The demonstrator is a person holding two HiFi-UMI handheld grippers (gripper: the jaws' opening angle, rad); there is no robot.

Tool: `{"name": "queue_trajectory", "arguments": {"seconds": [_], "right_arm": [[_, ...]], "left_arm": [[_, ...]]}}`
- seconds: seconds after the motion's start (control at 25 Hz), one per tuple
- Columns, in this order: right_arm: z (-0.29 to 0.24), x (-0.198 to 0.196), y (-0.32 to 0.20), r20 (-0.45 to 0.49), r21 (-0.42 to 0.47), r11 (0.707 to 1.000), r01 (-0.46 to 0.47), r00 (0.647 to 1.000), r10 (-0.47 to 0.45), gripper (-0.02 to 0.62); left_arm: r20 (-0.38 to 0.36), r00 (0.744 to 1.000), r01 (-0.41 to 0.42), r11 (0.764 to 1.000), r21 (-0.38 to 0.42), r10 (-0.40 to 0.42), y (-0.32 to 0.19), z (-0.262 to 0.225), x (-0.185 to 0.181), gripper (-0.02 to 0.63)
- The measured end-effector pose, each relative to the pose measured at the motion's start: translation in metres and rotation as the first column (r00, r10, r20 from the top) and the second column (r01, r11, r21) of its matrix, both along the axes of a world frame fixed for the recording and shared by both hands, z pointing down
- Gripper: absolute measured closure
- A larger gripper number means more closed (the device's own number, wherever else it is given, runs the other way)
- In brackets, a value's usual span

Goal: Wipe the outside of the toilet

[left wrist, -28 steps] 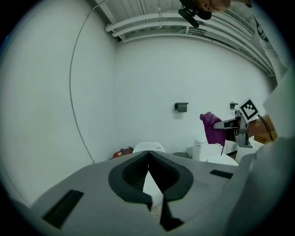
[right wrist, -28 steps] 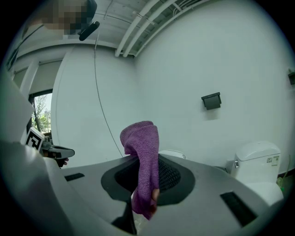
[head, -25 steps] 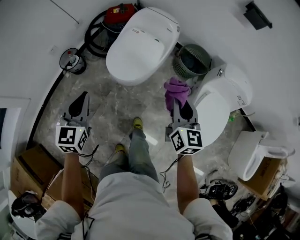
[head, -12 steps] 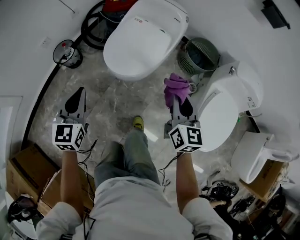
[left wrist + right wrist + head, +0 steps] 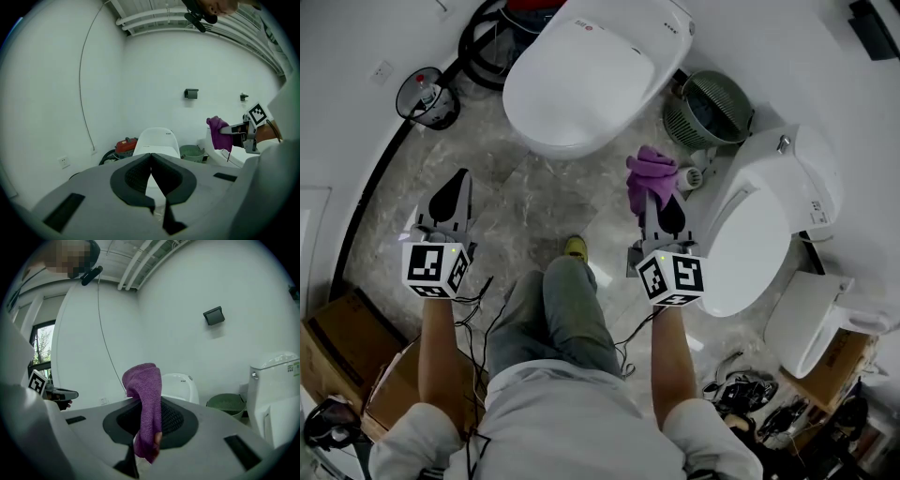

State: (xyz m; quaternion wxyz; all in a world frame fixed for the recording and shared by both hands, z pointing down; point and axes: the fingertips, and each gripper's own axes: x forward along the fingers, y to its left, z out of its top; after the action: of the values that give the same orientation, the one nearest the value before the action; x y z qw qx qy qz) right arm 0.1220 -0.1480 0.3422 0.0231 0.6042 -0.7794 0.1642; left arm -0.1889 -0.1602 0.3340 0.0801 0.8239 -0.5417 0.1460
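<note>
A white toilet with a closed lid [image 5: 586, 80] stands ahead by the far wall; it also shows in the left gripper view as the toilet [image 5: 157, 140] and in the right gripper view as the toilet [image 5: 180, 386]. My right gripper [image 5: 654, 192] is shut on a purple cloth [image 5: 652, 173], which hangs over its jaws as the purple cloth [image 5: 144, 404]. It sits short of the toilet, to its right. My left gripper [image 5: 453, 187] is shut and holds nothing, over the marble floor left of the toilet.
A second white toilet [image 5: 759, 225] stands at the right, a third [image 5: 811, 319] beyond it. A green basket [image 5: 708, 111] sits between the toilets. A red vacuum with black hose [image 5: 492, 28] is behind left, a wire bin [image 5: 427, 94] by the wall. Cardboard boxes [image 5: 337, 347] lie lower left.
The person has stepped forward: the lidded toilet and the right-hand toilet are nearer. Both grippers keep their pose, the cloth still held in the right one.
</note>
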Motion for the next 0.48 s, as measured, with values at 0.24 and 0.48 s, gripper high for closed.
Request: {"name": "queue_trajectory", "arguments": {"seconds": [0.24, 0.48], "right_arm": [[0.049, -0.008, -0.011, 0.016, 0.015, 1.0, 0.018, 1.0, -0.019, 0.517], [0.102, -0.012, -0.03, 0.008, 0.047, 0.998, 0.046, 0.999, -0.047, 0.517]], "left_arm": [[-0.002, 1.0, 0.01, 1.0, 0.008, -0.009, -0.009, 0.053, -0.007, 0.589], [-0.002, 1.0, 0.022, 0.999, 0.026, -0.022, -0.023, 0.11, -0.009, 0.589]]}}
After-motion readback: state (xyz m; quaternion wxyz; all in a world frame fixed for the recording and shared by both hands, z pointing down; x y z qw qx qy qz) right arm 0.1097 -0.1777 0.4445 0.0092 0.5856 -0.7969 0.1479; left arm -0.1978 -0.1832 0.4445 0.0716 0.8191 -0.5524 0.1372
